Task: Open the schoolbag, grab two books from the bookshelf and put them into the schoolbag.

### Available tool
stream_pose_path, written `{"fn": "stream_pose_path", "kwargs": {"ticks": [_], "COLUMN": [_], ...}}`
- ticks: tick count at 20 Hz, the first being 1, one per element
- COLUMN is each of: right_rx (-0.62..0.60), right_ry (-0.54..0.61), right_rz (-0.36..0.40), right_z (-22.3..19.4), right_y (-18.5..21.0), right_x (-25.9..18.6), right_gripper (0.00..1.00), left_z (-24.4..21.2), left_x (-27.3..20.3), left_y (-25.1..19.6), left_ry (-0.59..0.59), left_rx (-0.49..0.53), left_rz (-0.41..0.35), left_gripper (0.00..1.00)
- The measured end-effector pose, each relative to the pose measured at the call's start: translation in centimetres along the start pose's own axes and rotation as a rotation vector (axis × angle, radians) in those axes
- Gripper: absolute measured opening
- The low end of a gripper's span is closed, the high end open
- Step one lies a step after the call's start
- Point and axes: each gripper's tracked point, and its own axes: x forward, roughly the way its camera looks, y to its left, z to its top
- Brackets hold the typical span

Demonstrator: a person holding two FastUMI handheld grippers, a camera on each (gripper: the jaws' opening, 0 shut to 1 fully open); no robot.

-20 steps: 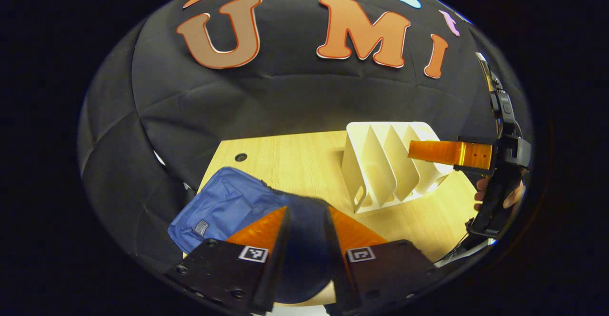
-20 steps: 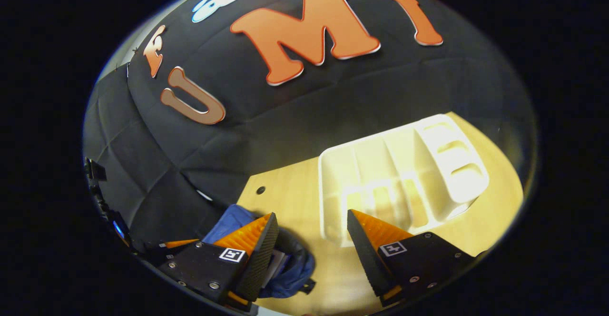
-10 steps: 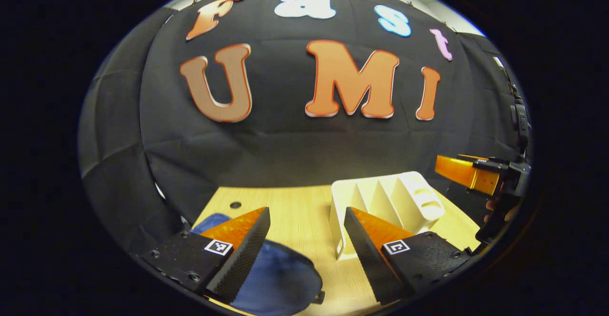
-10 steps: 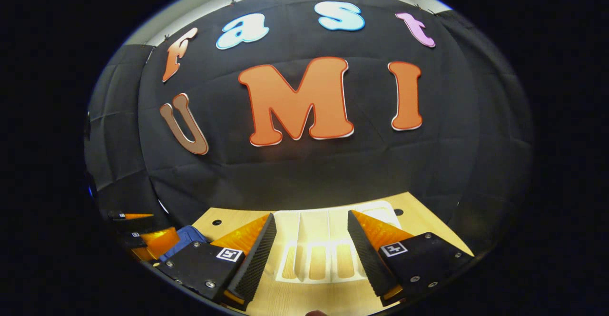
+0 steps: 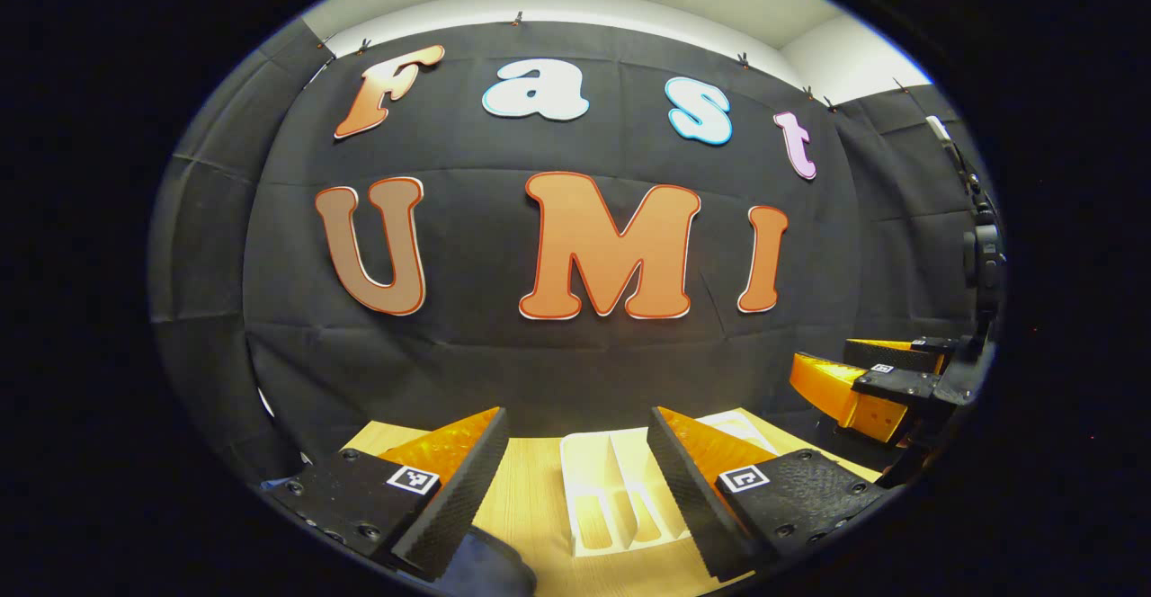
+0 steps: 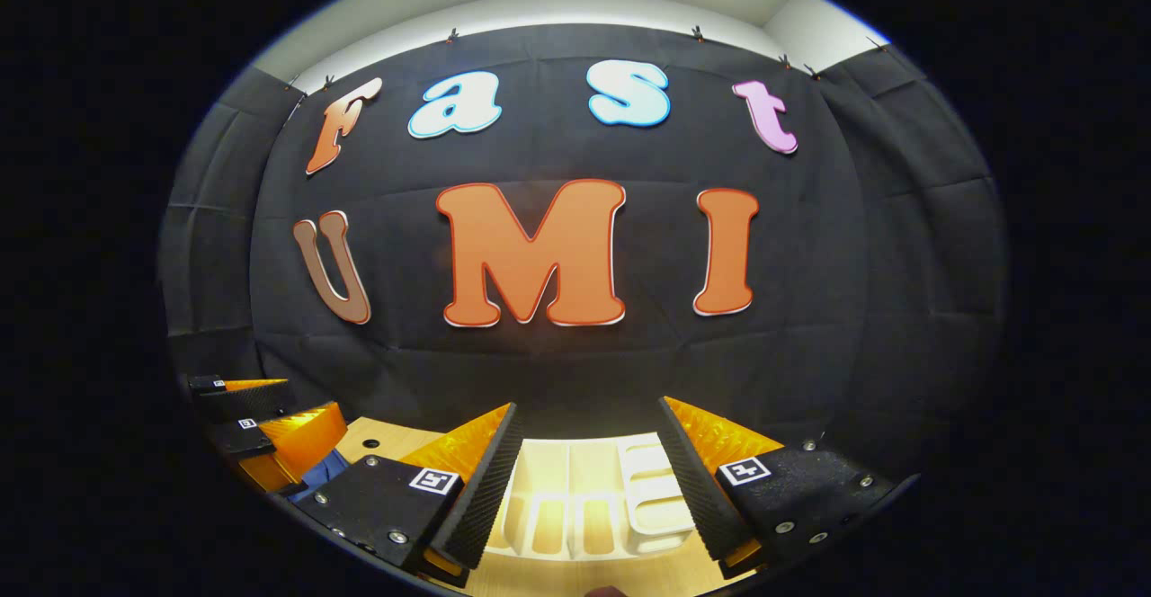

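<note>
Two grippers hang level above the wooden table point(image 5: 539, 498), both facing the black cloth wall point(image 5: 557, 372), and neither has anything between its fingers. The table is the biggest thing down there, pale wood running back to the foot of the cloth. On it stands the white bookshelf point(image 5: 611, 489), its slots bare of books as far as I can see; in the right gripper view the same bookshelf point(image 6: 584, 498) sits framed between that tool's fingers, its cut-out handles facing the camera.

The left gripper point(image 5: 575, 480) is spread wide, released, touching nothing, with the shelf just beyond its tips. The right gripper point(image 6: 584, 480) is likewise parted wide and holding nothing.

The schoolbag point(image 5: 486, 570), dark blue, shows as a rounded edge at the bottom of the left gripper view, under the near finger; in the right gripper view a small blue patch of the schoolbag point(image 6: 325, 471) peeks out low on the left, behind the other tool.

From the left gripper view the right gripper point(image 5: 877, 386) appears off at the far side, fingers apart. From the right gripper view the left gripper point(image 6: 270, 422) appears at the opposite edge, also apart.
</note>
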Motion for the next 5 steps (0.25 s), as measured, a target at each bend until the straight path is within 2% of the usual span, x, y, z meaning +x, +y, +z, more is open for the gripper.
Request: {"fn": "stream_pose_path", "kwargs": {"ticks": [5], "right_rx": [0.018], "right_ry": [-0.003], "right_rz": [-0.029], "right_z": [-0.42], "right_y": [-0.61], "right_x": [-0.65], "right_gripper": [0.89], "left_z": [0.95], "left_x": [-0.87], "left_y": [-0.05], "left_ry": [-0.038], "left_rx": [-0.021], "left_rz": [0.026], "left_gripper": [0.96]}}
